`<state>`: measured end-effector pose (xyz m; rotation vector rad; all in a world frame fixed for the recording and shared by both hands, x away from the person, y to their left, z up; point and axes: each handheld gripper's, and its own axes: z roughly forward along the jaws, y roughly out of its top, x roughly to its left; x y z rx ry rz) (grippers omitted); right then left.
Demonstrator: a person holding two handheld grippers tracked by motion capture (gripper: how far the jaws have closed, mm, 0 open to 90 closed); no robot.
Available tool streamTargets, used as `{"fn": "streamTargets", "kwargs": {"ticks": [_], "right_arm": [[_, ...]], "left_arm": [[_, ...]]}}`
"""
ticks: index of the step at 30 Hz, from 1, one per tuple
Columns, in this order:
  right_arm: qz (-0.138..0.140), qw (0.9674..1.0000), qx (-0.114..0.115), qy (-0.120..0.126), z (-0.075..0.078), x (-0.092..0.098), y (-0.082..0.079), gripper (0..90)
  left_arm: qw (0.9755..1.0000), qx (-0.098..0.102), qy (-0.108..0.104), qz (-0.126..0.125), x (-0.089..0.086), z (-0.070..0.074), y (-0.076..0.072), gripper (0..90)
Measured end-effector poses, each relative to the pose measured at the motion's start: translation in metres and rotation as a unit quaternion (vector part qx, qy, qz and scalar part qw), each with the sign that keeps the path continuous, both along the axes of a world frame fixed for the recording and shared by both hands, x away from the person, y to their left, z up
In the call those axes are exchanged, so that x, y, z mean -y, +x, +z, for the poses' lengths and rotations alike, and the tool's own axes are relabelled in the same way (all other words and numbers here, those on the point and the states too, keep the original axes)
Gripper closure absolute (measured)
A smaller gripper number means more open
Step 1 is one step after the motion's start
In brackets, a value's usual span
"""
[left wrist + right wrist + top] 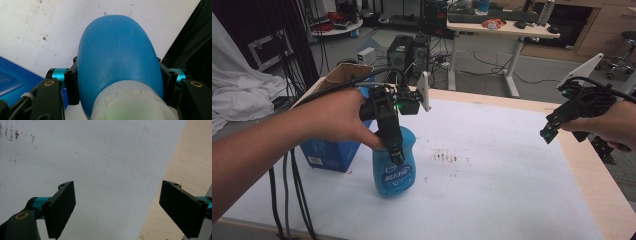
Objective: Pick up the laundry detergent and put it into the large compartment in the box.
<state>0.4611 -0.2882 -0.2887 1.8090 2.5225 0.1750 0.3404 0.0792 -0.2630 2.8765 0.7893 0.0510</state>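
Observation:
An upright blue plastic bottle with a pale label sits at the left of the white sheet. My left gripper comes down on it from above, shut on its upper body. In the left gripper view the bottle bulges between the two black jaws, its whitish neck nearest the camera. I cannot tell whether its base touches the sheet. My right gripper hovers open over the sheet's right edge. In the right gripper view its jaws stand wide apart, and the right gripper holds nothing.
A blue carton stands just left of the bottle, with a brown cardboard box behind it. Bare wood borders the sheet on the right. Small dark stains mark the sheet's middle. Cables hang off the table's left front.

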Motion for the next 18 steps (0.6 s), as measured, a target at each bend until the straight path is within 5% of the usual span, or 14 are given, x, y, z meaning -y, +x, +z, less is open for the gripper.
{"fn": "streamTargets", "kwargs": {"ticks": [8,18], "right_arm": [[0.003,1.0,0.002,-0.001,0.002,-0.001,-0.001,12.9],[0.002,1.0,0.002,0.0,0.003,-0.001,-0.001,12.9]], "left_arm": [[0.9997,0.02,0.01,0.004,0.003,0.031,0.002,36.6],[0.9997,0.013,0.0,0.019,-0.002,0.056,0.006,36.7]]}}
